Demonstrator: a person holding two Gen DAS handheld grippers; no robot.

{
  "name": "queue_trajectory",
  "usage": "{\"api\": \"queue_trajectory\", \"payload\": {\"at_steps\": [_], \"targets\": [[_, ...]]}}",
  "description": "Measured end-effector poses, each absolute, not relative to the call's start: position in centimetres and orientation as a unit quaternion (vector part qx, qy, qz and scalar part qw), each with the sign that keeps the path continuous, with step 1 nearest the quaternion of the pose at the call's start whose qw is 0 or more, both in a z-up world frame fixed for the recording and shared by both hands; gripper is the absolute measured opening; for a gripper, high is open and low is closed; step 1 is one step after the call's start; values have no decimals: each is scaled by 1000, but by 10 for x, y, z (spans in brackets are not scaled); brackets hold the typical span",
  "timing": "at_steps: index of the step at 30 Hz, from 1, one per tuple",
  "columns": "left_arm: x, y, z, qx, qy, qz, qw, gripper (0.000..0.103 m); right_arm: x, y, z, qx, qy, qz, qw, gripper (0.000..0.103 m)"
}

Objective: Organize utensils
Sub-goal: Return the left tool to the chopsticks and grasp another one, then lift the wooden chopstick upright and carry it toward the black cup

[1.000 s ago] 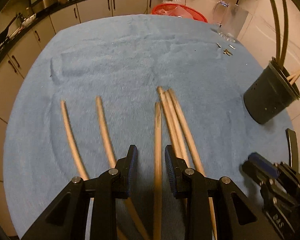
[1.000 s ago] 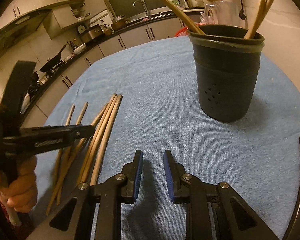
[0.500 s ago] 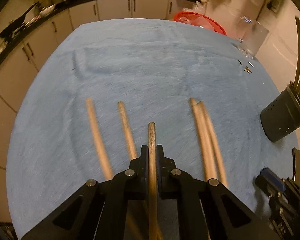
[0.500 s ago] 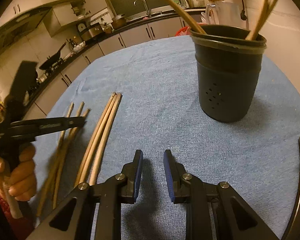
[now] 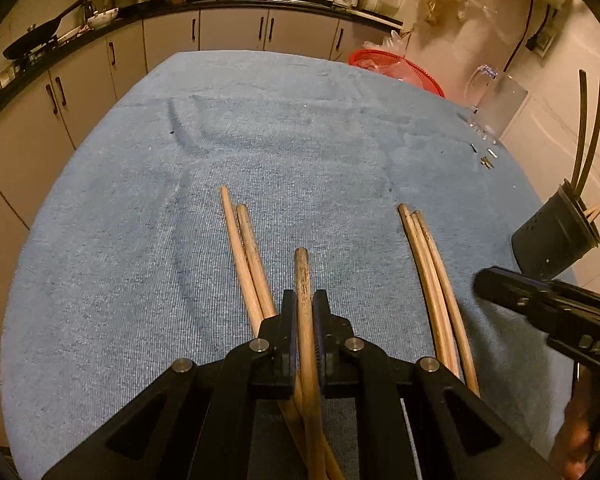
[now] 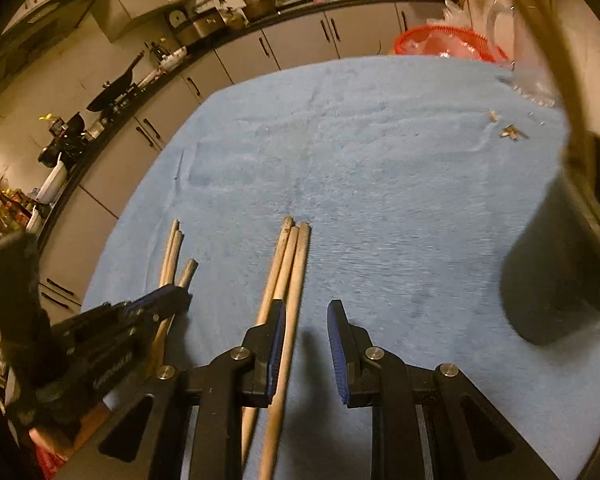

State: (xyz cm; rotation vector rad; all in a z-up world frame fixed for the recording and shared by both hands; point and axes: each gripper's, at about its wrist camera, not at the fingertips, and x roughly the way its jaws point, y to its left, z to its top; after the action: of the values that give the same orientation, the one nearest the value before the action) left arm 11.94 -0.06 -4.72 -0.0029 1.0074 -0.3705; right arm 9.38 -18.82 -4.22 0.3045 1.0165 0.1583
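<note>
Wooden chopsticks lie in loose groups on my blue towel-covered table (image 5: 140, 240). The dark perforated utensil holder (image 5: 552, 240) stands at its right edge, already holding several sticks. My left gripper (image 5: 305, 312) is clamped on one long worn wooden chopstick (image 5: 302, 280). My right gripper (image 6: 306, 320) hangs with jaws apart above a trio of pale chopsticks (image 6: 288, 260), gripping nothing.

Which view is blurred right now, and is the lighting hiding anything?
Right wrist view: motion-smeared, the black utensil holder streaked. Left wrist view: sharp, the chopstick in the left gripper crisp. Both: dim yellow light, fisheye bending, dark corners.
</note>
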Motion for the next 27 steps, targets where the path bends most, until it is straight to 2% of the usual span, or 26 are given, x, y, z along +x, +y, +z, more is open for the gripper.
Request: {"api": "queue_trajectory", "payload": {"at_steps": [13, 22, 25, 27], "targets": [[122, -5, -47, -11, 485, -179, 856, 9, 115, -168, -60, 87, 507, 32, 857, 24], [123, -9, -47, 0, 479, -175, 860, 9, 166, -159, -60, 29, 529, 4, 848, 24], [121, -9, -46, 2, 475, -176, 862, 8, 172, -164, -60, 33, 531, 12, 846, 9], [121, -8, -45, -7, 476, -190, 858, 8, 167, -174, -57, 70, 528, 27, 846, 8]]}}
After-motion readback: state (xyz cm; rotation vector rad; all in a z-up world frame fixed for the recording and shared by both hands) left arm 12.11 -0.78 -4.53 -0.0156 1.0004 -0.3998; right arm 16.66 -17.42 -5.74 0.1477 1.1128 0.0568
